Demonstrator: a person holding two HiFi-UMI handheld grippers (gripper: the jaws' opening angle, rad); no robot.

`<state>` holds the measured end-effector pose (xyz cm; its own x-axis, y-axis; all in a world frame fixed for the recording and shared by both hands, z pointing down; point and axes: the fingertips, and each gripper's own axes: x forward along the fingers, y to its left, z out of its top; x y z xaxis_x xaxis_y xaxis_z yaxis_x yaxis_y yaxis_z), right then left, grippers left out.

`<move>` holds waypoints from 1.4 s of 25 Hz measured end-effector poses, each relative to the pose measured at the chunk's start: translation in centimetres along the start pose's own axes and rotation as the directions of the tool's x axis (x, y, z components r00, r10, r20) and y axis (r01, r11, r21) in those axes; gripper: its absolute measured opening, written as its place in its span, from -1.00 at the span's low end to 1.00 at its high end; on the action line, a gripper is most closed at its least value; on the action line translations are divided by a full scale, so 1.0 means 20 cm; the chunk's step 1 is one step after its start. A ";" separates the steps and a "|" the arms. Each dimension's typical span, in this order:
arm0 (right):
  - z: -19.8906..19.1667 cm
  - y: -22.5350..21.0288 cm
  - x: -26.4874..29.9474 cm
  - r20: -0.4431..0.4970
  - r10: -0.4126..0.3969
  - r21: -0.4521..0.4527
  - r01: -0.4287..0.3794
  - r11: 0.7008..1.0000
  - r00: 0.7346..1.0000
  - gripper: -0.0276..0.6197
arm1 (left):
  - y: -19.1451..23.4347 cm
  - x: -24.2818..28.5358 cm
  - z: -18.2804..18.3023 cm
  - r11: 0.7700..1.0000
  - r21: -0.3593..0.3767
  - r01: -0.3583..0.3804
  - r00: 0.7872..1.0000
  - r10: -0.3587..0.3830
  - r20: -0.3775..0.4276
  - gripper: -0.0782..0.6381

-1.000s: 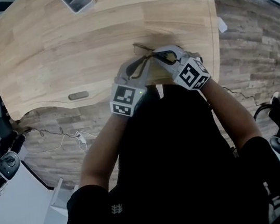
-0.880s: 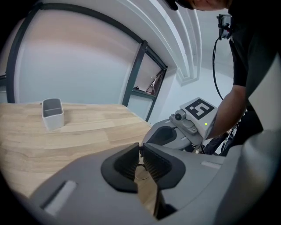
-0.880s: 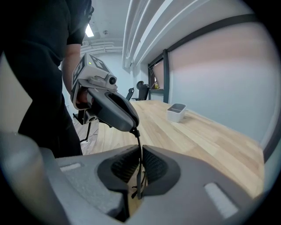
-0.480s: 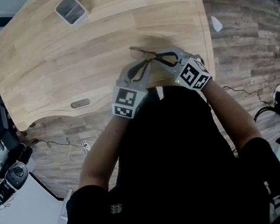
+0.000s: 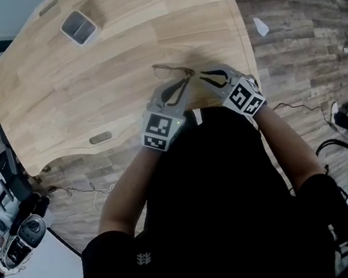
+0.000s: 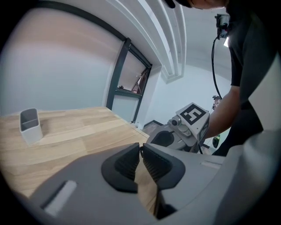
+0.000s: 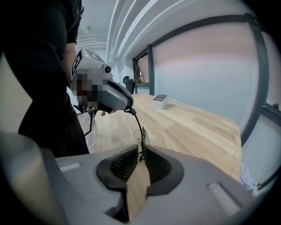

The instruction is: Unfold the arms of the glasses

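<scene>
Far on the left, a gray box (image 5: 78,27) sits on the wooden surface (image 5: 116,65), well away from the work. In the head view it shows lower and more to the left than a second ago. I think the head has turned a bit and the box itself has not moved.

Next come the left tongs (image 5: 177,87). They are squeezed almost all the way closed. Their own view shows only a tiny dark bit at the tips. The right gripper view shows that this bit is the end of the thin black arm (image 7: 142,132) of the glasses (image 5: 170,70).

The glasses are in the middle, between the two tongs, over the near part of the surface. I cannot tell if they touch it. Compared with a second ago, the front of the glasses now reaches further out to the left. The tongs look about as far apart as before. So I think the front has swung away from the arm, and that arm is opening.

On the right, the right tongs (image 5: 207,77) are also closed tight. They pinch the glasses low on that same thin arm, and a lens shows just behind.

I think one arm is partly or mostly open now. I cannot tell how the other arm lies, so it may still need doing.
</scene>
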<state>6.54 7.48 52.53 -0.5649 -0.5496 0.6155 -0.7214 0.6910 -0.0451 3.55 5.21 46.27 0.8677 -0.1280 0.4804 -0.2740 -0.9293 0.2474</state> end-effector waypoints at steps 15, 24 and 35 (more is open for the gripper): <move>-0.07 -0.03 -0.03 -0.023 -0.053 0.057 0.055 0.997 0.998 -0.79 | -0.18 0.15 0.04 0.987 0.052 0.153 0.988 -0.150 -0.044 -0.65; -0.08 -0.04 -0.02 -0.040 -0.062 0.056 0.065 0.996 0.997 -0.79 | -0.27 0.20 0.05 0.968 0.090 0.235 0.971 -0.230 -0.067 -0.64; -0.13 -0.10 -0.02 -0.047 -0.071 0.088 0.075 0.993 0.996 -0.79 | -0.21 0.13 0.34 0.965 0.142 0.221 0.964 -0.238 0.114 -0.52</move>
<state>9.28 7.50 54.32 -0.4926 -0.5747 0.6535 -0.7943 0.6037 -0.0678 9.76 6.39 40.74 0.9495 0.0584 0.3082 -0.0132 -0.9742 0.2254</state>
